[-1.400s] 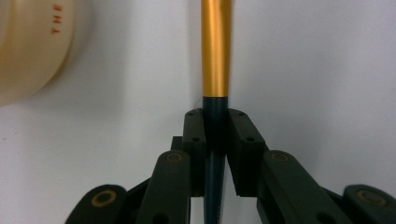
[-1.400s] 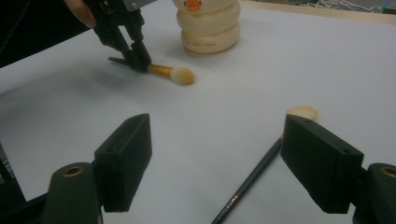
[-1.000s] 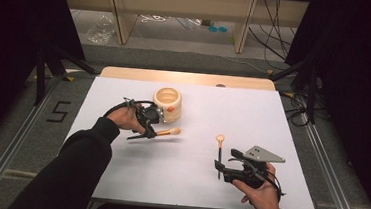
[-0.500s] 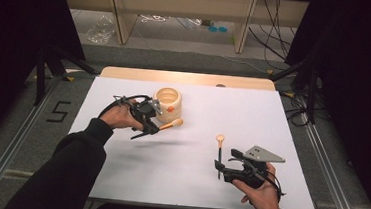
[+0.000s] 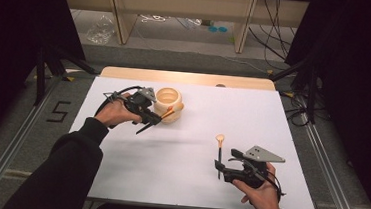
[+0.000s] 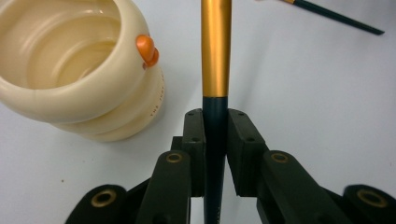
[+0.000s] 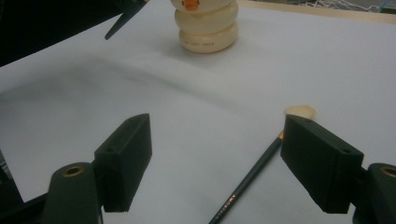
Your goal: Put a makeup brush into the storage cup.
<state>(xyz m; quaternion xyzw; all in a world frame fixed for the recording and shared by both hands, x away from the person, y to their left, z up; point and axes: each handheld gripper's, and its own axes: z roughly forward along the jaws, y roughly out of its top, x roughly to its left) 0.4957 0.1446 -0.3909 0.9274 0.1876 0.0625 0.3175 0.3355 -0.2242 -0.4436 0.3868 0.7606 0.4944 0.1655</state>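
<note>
A cream ribbed cup [image 5: 168, 104] with an orange nub stands on the white table [image 5: 187, 185] at back left. My left gripper [image 5: 153, 118] is shut on a brush [image 5: 167, 113] with a dark handle and gold ferrule; its head is at the cup's side. In the left gripper view the brush [image 6: 216, 56] runs straight up between the pads, with the cup [image 6: 74, 70] to its left. My right gripper [image 5: 220, 168] is open near the front right. A second brush [image 7: 252, 179] lies flat on the table between its jaws, nearer the right one, untouched.
A wooden strip [image 5: 185, 78] borders the table's far edge. Behind it are shelf legs, cables and a plastic bag on the floor. A "5" mark [image 5: 58, 111] is on the floor at the left, and metal rails run along both sides.
My left gripper has risen and moved toward the cup, carrying the brush so its head now meets the cup's side. The right gripper and the second brush have stayed put.
</note>
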